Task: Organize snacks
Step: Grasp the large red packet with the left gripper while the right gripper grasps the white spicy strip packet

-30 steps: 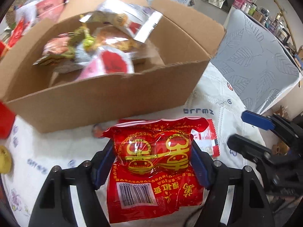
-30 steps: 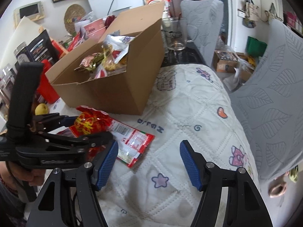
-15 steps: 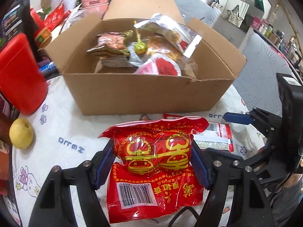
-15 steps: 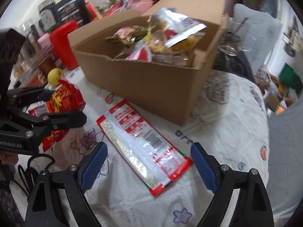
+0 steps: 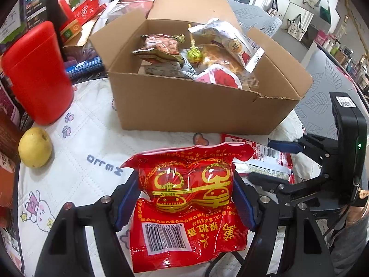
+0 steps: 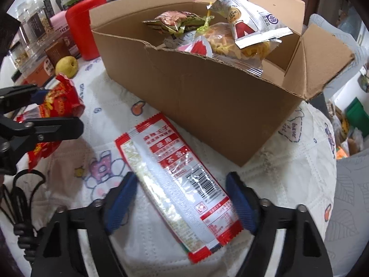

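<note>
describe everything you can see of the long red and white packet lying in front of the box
The long packet is a flat, glossy plastic sachet with red borders, a clear window showing pale contents, red label blocks and a barcode. It lies flat and diagonal on the quilted cloth, just in front of the cardboard box. The open right tool straddles its near half without gripping.

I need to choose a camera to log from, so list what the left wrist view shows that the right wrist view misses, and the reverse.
Left wrist only: the red packet's front with its barcode, clamped in the left gripper, and the right gripper's body with a lit green dot.

Right wrist only: the whole long packet flat on the cloth between the open right fingers, plus jars behind.

Both: the box of snacks, the yellow fruit, the red canister.
</note>
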Action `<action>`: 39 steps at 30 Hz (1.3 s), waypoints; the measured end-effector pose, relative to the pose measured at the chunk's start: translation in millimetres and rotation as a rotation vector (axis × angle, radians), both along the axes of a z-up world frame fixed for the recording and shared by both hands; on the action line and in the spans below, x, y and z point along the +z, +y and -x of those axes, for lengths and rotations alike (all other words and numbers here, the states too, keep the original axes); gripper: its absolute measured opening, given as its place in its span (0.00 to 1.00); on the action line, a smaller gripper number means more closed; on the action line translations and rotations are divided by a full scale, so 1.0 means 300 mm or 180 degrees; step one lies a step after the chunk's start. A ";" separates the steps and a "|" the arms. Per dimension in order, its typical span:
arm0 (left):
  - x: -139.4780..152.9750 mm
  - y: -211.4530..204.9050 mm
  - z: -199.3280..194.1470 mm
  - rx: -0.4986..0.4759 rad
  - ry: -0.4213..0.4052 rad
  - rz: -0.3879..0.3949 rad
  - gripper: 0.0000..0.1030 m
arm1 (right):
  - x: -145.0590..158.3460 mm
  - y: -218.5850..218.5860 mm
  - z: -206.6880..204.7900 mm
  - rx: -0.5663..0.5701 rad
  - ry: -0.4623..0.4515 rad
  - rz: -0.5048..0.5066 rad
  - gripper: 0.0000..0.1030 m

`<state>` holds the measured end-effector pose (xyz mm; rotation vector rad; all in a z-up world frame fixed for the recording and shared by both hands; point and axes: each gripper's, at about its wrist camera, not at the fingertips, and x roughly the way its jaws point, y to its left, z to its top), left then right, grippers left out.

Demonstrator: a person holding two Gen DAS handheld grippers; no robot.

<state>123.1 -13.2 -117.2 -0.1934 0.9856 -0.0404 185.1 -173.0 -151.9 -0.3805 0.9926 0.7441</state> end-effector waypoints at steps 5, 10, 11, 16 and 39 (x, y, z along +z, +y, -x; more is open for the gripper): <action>0.014 0.006 0.028 0.0005 -0.0037 0.0021 0.72 | 0.016 -0.004 0.048 -0.0151 0.0007 0.0001 0.54; 0.031 0.005 0.069 -0.0032 -0.0073 0.0016 0.72 | 0.033 -0.022 0.092 -0.0320 0.0068 -0.0004 0.51; 0.033 0.006 0.079 -0.0035 -0.0077 0.0022 0.72 | 0.036 -0.028 0.108 -0.0327 0.0072 0.0003 0.51; 0.047 0.014 0.136 -0.0051 -0.0109 0.0018 0.72 | 0.052 -0.038 0.174 -0.0460 0.0114 0.0022 0.50; 0.043 0.033 0.331 -0.0212 -0.0099 0.0039 0.72 | 0.039 -0.042 0.435 -0.0820 0.0055 -0.0078 0.65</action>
